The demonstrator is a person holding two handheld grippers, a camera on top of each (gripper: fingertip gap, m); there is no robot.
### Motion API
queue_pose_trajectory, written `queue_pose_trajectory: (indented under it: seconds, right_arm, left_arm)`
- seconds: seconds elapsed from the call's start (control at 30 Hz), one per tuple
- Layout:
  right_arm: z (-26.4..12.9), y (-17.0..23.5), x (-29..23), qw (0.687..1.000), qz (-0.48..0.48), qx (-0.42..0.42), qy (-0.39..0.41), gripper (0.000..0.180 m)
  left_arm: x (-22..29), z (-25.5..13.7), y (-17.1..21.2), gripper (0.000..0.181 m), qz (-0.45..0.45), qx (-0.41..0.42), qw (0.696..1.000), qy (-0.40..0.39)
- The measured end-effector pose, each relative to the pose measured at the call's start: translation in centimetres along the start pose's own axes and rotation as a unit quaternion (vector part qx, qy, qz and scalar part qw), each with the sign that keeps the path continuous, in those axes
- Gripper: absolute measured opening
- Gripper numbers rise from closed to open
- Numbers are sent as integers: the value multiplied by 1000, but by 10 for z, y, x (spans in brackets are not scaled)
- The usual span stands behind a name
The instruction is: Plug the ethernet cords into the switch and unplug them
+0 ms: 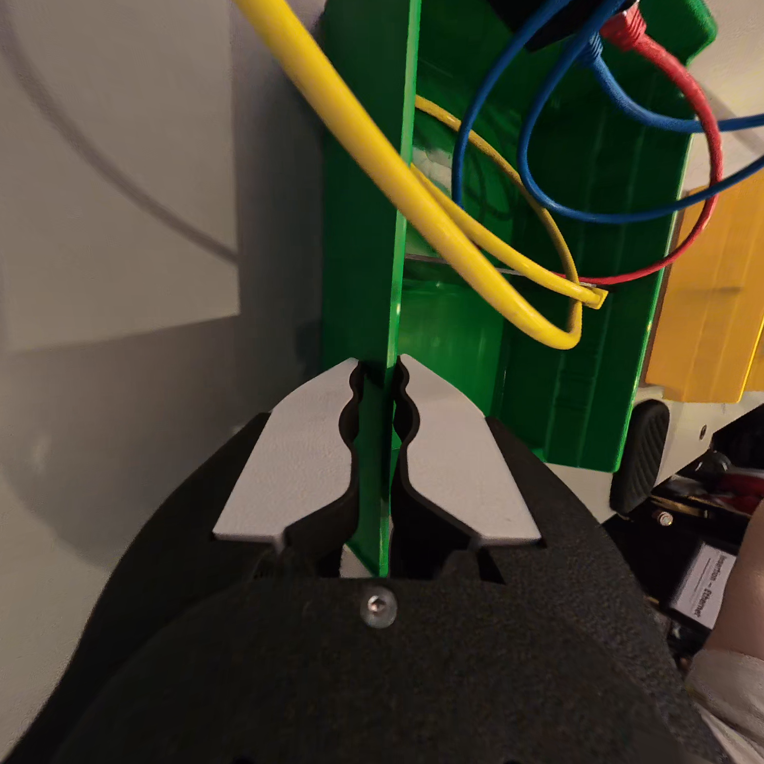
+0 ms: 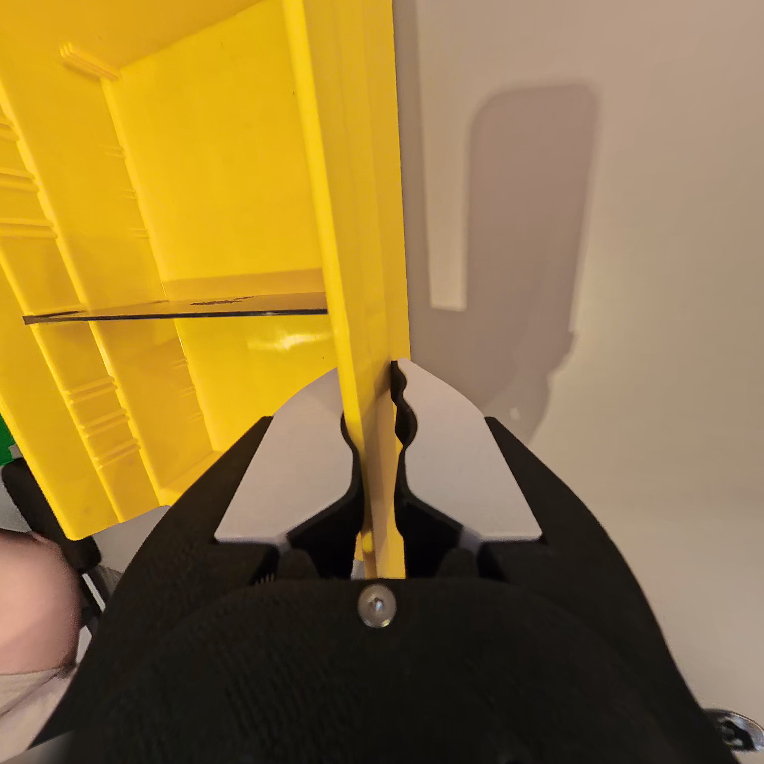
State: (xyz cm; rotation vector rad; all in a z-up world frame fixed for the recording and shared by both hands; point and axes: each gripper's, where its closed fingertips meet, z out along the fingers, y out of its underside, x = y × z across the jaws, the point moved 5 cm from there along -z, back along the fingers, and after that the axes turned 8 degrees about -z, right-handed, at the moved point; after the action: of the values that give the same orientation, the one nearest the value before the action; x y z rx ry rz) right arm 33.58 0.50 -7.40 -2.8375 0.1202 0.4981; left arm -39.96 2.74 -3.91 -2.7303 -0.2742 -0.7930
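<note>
My left gripper (image 1: 378, 364) is shut on the upright side wall of a green bin (image 1: 578, 372), which runs between the jaws. In the bin lie a yellow ethernet cord (image 1: 372, 136), looped blue cords (image 1: 537, 198) and a red cord (image 1: 711, 136). The blue and red cords run up to a black box, apparently the switch (image 1: 533, 20), which the top edge mostly cuts off. My right gripper (image 2: 372, 364) is shut on the side wall of a yellow bin (image 2: 231, 186). That bin holds no cords, only a thin dark divider (image 2: 173, 314).
The yellow bin (image 1: 711, 330) stands right beside the green bin on a pale tabletop (image 1: 124, 372). Black hardware (image 1: 641, 454) and a person's hand (image 1: 744, 599) show at the lower right in the left wrist view. A hand (image 2: 33, 599) shows at the lower left in the right wrist view. One gripper's finger ends stand about 70 cm off the other's.
</note>
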Motion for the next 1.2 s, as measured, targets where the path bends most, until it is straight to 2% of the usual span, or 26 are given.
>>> queue_pose_trajectory:
  seconds: [0.17, 0.53, 1.0, 1.1, 1.2]
  right_arm:
    - [5, 0, -15, 1000, -6, 6, -3, 12]
    - [19, -3, -50, 1000, -29, 2, -7, 12]
    - [18, -2, -48, 999, -46, 3, 22, 9]
    - [17, -2, -53, 997, -69, 12, 21, 22]
    - [12, -2, -60, 997, -71, 17, 8, 36]
  left_arm:
    - [-7, -6, 3, 11, 18, -5, 1000, -3]
    - [-20, -16, 10, 11, -1, -6, 1000, -7]
    - [-19, -18, 17, 11, -5, -21, 1000, -10]
    - [-19, -21, 17, 12, -18, -16, 1000, 10]
    - [-17, -37, 15, 12, -21, 22, 999, 17]
